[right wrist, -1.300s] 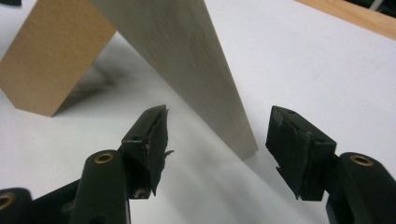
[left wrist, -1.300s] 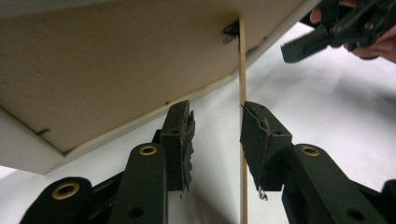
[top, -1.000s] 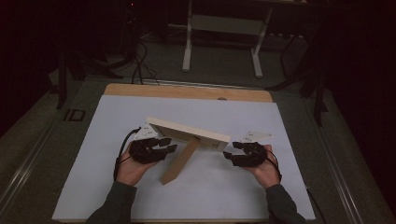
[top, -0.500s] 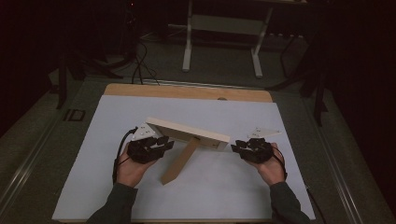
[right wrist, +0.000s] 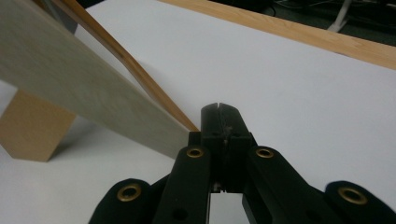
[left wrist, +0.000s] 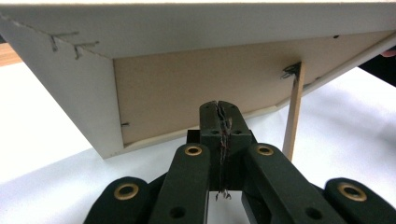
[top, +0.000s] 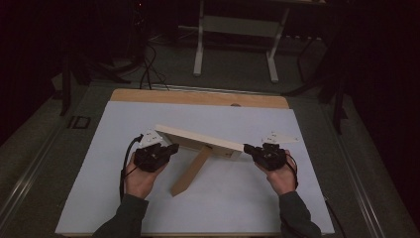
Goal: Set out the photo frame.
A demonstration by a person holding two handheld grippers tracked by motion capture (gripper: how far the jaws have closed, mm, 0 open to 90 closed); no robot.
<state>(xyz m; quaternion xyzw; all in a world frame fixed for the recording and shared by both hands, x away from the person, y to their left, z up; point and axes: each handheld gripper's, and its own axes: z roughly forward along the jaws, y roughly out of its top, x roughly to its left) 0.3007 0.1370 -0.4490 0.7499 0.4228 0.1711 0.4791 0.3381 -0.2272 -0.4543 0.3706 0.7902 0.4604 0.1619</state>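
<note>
A pale wooden picture frame (top: 198,139) stands tilted on the white board, propped by its brown back stand (top: 193,171). My left gripper (top: 171,148) sits at the frame's left end, behind it. In the left gripper view the gripper (left wrist: 219,106) faces the frame's brown backing (left wrist: 187,88) and the thin stand (left wrist: 293,116). Its jaws have just been closing and are shut with nothing between them. My right gripper (top: 247,148) is at the frame's right end. The right gripper (right wrist: 219,109) lies beside the frame's lower corner (right wrist: 154,130). Its jaws have also just been closing and are shut with nothing between them.
The white board (top: 237,203) lies on a wooden table whose far edge (top: 198,96) shows as a brown strip. A small white card (top: 280,137) lies just beyond the right hand. Dark floor, cables and a metal stand (top: 200,44) lie behind the table.
Both pairs of jaws have closed. The right gripper has shifted slightly toward the frame's right corner. The frame has stayed where it was.
</note>
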